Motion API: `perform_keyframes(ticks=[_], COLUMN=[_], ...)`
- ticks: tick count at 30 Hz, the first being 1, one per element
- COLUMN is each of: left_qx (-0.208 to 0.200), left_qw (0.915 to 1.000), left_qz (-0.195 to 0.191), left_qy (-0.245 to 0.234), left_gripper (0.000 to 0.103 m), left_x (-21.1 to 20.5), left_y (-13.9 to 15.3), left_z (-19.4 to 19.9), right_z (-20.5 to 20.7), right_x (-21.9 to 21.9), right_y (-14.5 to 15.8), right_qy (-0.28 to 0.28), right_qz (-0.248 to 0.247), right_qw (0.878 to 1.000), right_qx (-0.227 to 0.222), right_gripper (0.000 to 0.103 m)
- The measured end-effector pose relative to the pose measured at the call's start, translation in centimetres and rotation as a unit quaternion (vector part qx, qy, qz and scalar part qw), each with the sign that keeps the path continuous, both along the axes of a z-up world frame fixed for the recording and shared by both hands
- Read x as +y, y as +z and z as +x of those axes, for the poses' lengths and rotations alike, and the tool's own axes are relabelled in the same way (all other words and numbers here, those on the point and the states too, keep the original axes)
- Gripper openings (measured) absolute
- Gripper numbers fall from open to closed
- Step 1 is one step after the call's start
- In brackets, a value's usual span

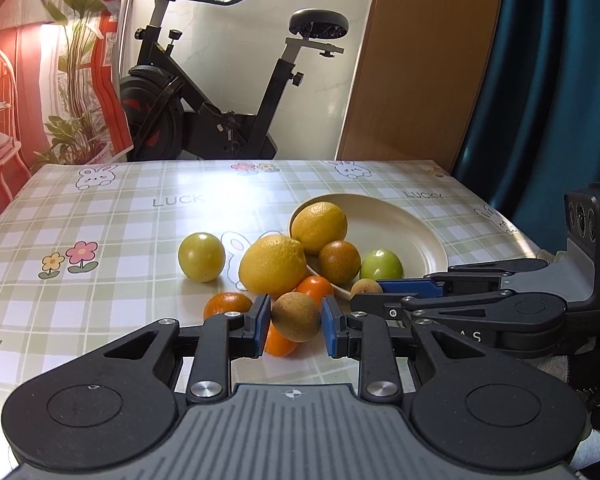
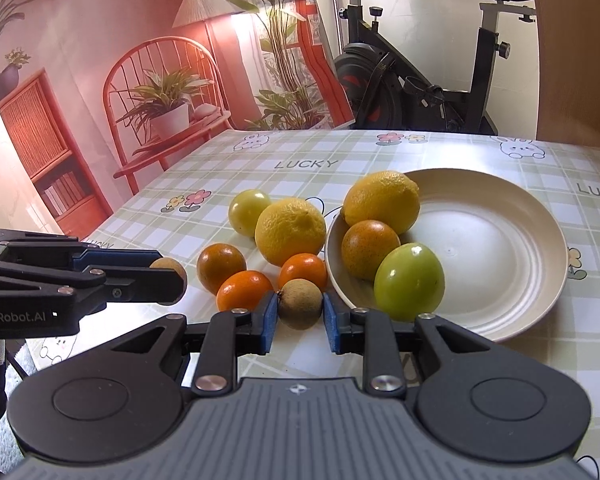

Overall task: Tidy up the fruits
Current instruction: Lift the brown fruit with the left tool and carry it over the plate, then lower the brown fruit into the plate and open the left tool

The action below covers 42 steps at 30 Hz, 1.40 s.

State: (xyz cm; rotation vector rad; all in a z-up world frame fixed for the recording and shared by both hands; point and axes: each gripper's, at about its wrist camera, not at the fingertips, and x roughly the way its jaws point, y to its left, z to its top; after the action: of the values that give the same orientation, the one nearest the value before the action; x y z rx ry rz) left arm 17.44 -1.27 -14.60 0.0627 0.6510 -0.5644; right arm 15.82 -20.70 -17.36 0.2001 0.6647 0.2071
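Observation:
My left gripper (image 1: pixel 295 322) is shut on a small brown fruit (image 1: pixel 296 316); it also shows in the right wrist view (image 2: pixel 168 276) at the left. My right gripper (image 2: pixel 300 312) is shut on a second small brown fruit (image 2: pixel 301 304), close to the rim of the cream plate (image 2: pixel 500 248). The plate holds a lemon (image 2: pixel 382 200), a brownish-orange fruit (image 2: pixel 370 248) and a green fruit (image 2: pixel 409 280). On the cloth beside it lie a lemon (image 2: pixel 290 230), a yellow-green fruit (image 2: pixel 249 210) and three small oranges (image 2: pixel 244 290).
The table has a checked cloth (image 2: pixel 300 152) printed with flowers and rabbits. An exercise bike (image 1: pixel 204 92) stands behind the far edge, with a wooden panel (image 1: pixel 420 60) and a teal curtain (image 1: pixel 548 80) to the right.

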Motion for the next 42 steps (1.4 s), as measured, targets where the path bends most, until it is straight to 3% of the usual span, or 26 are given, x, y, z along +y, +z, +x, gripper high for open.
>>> perform_keyframes(ticks=[10, 19, 23, 33, 42], left_qx=[-0.048, -0.033, -0.010, 0.076, 0.110], left_qw=[0.9984, 0.9970, 0.9976, 0.9958, 0.9915], left_qz=[-0.018, -0.044, -0.017, 0.023, 0.053], left_qy=[-0.026, -0.053, -0.066, -0.046, -0.046], left_gripper=[0.029, 0.029, 0.029, 0.029, 0.029], left_x=[-3.4, -7.4, -10.7, -16.4, -17.7], left_y=[4.2, 4.4, 2.9, -1.4, -3.5], left_z=[1.5, 5.9, 8.8, 17.0, 18.9], right_z=[-0.5, 0.8, 2.6, 8.4, 10.8], right_x=[-2.6, -6.9, -8.6, -12.2, -12.6], right_y=[4.1, 6.8, 5.6, 1.5, -1.0], right_qy=[-0.033, -0.071, -0.079, -0.082, -0.073], right_qz=[0.000, -0.016, -0.038, -0.032, -0.038], right_qw=[0.998, 0.994, 0.994, 0.996, 0.996], right_qx=[-0.054, -0.086, -0.068, 0.005, 0.041], right_gripper=[0.027, 0.027, 0.027, 0.027, 0.027])
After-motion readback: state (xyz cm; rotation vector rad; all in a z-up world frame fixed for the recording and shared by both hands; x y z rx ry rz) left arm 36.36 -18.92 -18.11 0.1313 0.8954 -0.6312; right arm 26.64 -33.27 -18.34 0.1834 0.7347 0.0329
